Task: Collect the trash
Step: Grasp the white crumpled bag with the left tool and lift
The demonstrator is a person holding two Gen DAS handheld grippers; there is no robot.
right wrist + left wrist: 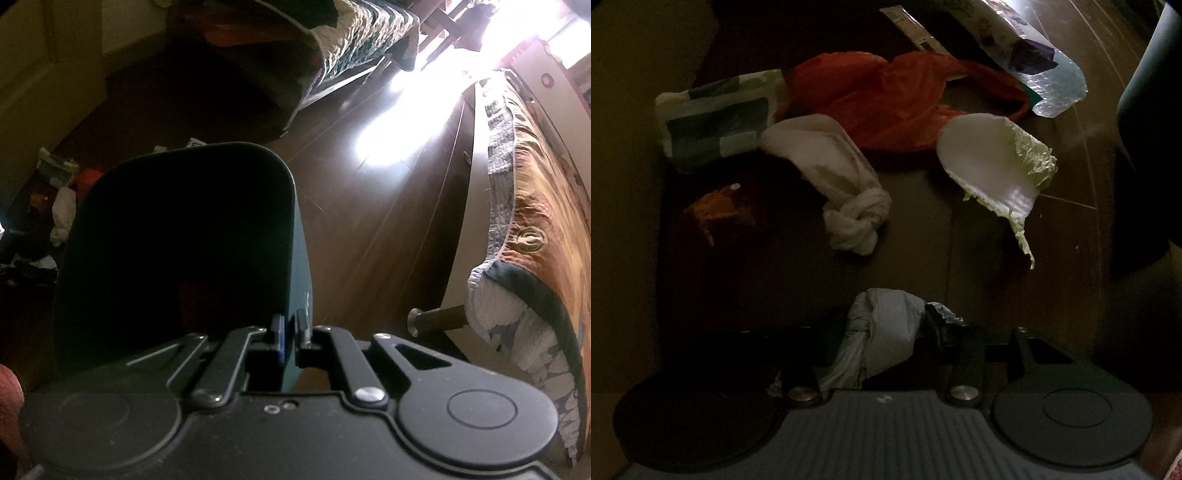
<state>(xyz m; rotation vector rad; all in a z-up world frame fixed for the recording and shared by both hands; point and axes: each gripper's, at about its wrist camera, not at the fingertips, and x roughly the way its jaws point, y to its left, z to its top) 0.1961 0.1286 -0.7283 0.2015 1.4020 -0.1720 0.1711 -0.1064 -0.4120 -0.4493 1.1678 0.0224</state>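
Note:
My left gripper [882, 332] is shut on a knotted pale plastic bag [886, 328], held above a dark floor strewn with trash. Beyond it lie a knotted white bag [834, 177], a cabbage leaf [993, 166], an orange plastic bag [886, 99], a green patterned packet [716, 118] and a bubble-wrap piece [1052, 85]. My right gripper [290, 332] is shut on the rim of a dark teal bin [177, 251], which stands open beside the trash pile [62, 206]. The bin's edge also shows at the right of the left wrist view [1145, 122].
A dark brown wrapper [716, 214] lies at the left of the pile. In the right wrist view a bed with an orange quilt [535, 206] runs along the right, another bed [362, 33] stands at the back, and bright glare [399, 125] falls on the wooden floor.

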